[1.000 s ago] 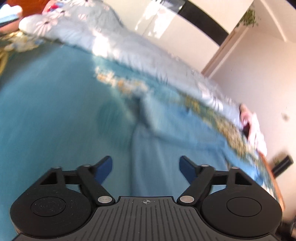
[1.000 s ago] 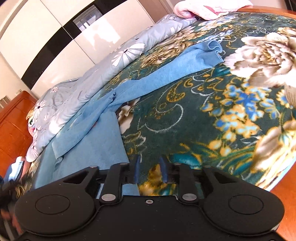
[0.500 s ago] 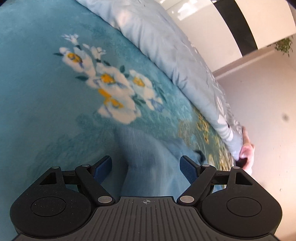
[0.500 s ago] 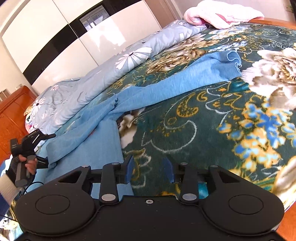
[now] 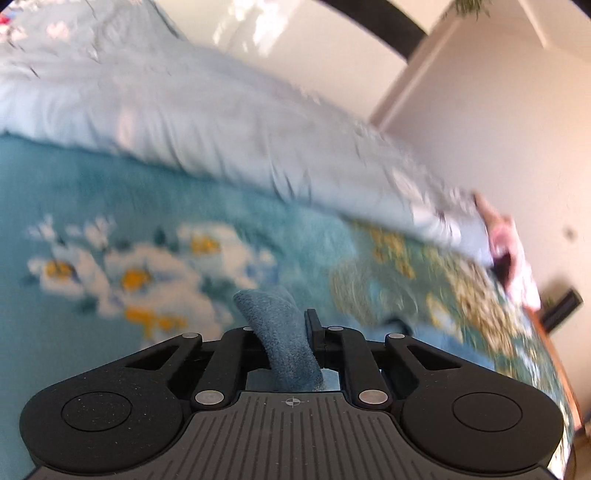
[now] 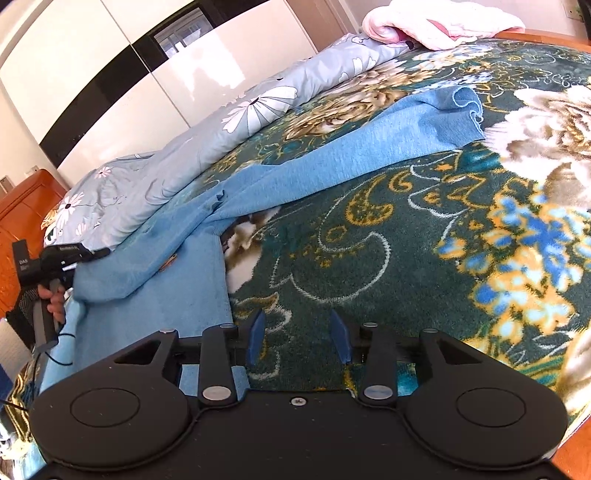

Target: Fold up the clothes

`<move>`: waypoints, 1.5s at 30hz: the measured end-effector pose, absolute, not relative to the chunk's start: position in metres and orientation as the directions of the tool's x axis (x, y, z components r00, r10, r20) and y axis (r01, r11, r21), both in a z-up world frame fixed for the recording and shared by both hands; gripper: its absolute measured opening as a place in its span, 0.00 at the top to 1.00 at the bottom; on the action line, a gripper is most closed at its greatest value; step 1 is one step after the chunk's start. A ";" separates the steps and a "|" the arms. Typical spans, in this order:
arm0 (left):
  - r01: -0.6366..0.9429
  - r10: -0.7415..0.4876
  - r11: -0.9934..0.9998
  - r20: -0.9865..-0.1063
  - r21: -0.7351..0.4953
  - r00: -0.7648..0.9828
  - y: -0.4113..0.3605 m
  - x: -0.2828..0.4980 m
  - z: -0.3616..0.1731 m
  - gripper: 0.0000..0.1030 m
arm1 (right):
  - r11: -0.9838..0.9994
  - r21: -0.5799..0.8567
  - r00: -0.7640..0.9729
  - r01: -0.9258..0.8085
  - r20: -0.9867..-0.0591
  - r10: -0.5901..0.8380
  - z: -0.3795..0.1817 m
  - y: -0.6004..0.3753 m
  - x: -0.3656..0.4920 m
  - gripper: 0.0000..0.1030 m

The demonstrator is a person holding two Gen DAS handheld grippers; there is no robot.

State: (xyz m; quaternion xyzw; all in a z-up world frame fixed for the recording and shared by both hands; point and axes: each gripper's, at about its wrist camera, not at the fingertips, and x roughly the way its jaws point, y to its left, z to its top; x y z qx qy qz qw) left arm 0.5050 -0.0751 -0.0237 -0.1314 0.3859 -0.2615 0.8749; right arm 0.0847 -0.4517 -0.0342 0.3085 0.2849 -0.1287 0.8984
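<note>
A blue knit garment [image 6: 332, 162] lies spread on the flowered bedspread [image 6: 424, 240], one sleeve stretched toward the far right. My left gripper [image 5: 280, 328] is shut on a fold of the blue garment [image 5: 284, 343], which bulges up between its fingers. It also shows in the right wrist view [image 6: 79, 253] at the garment's left edge, held by a hand. My right gripper [image 6: 298, 338] is open and empty, over the bedspread just right of the garment's body.
A pale blue quilt with daisies [image 6: 177, 173] lies along the far side of the bed. A pink-white cloth [image 6: 436, 22] sits at the far corner. An orange wooden headboard [image 6: 22, 206] stands at left. The wooden bed edge [image 6: 576, 454] runs at lower right.
My left gripper has closed on a fold of the blue garment and lifted it. My right gripper has opened and let go of the garment's edge.
</note>
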 end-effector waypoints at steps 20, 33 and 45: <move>0.233 -0.483 0.858 -0.564 -0.458 0.669 0.006 0.373 0.003 0.24 | 0.509 0.571 0.765 0.644 -0.470 -0.441 -0.024 -0.558 0.083 0.55; -0.043 -0.496 0.705 -0.536 -0.708 0.683 0.099 0.266 -0.023 0.15 | 0.533 0.597 0.798 0.599 -0.500 -0.336 -0.035 -0.618 0.109 0.91; -0.030 -0.538 0.660 -0.500 -0.751 0.679 0.109 0.264 -0.031 0.13 | 0.769 0.590 0.952 0.245 -0.297 -0.075 0.116 -0.548 0.165 0.93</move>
